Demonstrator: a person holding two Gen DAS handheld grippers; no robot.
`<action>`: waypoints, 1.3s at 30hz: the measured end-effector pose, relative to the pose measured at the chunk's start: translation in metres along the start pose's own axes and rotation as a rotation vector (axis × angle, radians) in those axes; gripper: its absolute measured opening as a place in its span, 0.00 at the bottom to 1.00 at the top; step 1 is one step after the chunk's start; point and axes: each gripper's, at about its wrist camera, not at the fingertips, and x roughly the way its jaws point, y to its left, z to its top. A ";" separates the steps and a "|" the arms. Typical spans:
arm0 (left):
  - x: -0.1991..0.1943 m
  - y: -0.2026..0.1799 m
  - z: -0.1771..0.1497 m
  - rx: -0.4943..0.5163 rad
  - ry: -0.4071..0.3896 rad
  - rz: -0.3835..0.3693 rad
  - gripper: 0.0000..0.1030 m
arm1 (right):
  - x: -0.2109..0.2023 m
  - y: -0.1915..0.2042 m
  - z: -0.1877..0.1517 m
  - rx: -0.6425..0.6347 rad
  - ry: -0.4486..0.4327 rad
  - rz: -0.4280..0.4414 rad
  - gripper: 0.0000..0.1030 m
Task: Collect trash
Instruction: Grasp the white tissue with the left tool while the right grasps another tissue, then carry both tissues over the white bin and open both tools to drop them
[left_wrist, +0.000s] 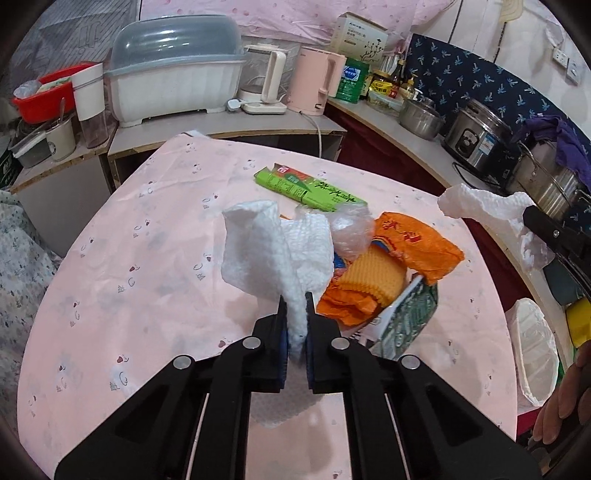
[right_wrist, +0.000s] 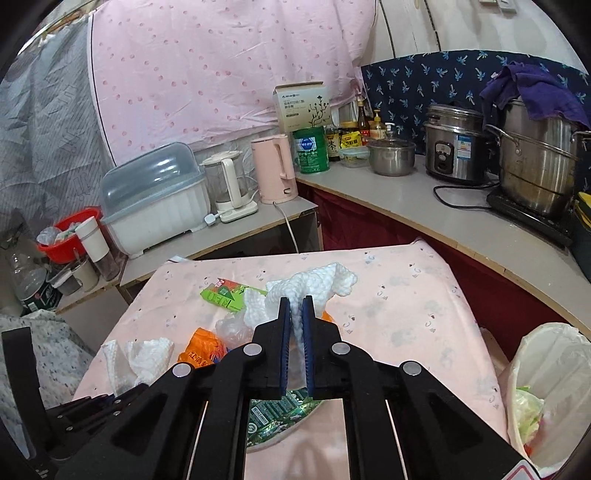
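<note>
Trash lies heaped on the pink patterned cloth covering the counter (left_wrist: 122, 280), and each hand's tool has taken a piece of it. Black fingers of the left gripper (left_wrist: 295, 306) are clenched on a crumpled white paper towel (left_wrist: 273, 243), which stands up from the blue pads and hangs clear of the cloth. Just beyond it sits the pile: an orange plastic bag (left_wrist: 413, 243) wrapped partly around a yellow ribbed foam sleeve (left_wrist: 376, 280), a clear crinkled plastic wrapper (left_wrist: 351, 225) at its far edge, a green-and-white printed carton (left_wrist: 410, 317) lying on its near right side, and a flattened bright green box (left_wrist: 306, 188) farther back, apart from the heap. Fingers of the right gripper (right_wrist: 295, 308) are likewise closed tight on a second crumpled white paper towel (right_wrist: 317, 284), raised above the cloth; in the left wrist view this piece shows at the right edge, well apart from the pile. A bin lined with a white plastic bag (right_wrist: 546, 369) stands just beside the right edge of the counter, with some green and pale scraps already inside. Behind, a side shelf carries a white dish rack with a grey translucent lid (right_wrist: 159, 203), a glass kettle (right_wrist: 229, 184) and a pink kettle (right_wrist: 275, 168).
</note>
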 end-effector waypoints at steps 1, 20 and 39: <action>-0.005 -0.005 0.000 0.006 -0.008 -0.006 0.06 | -0.006 -0.003 0.001 0.004 -0.008 -0.002 0.06; -0.050 -0.162 -0.028 0.237 -0.055 -0.140 0.06 | -0.111 -0.113 -0.010 0.126 -0.107 -0.120 0.06; -0.041 -0.321 -0.077 0.455 -0.002 -0.297 0.06 | -0.174 -0.248 -0.059 0.303 -0.119 -0.315 0.06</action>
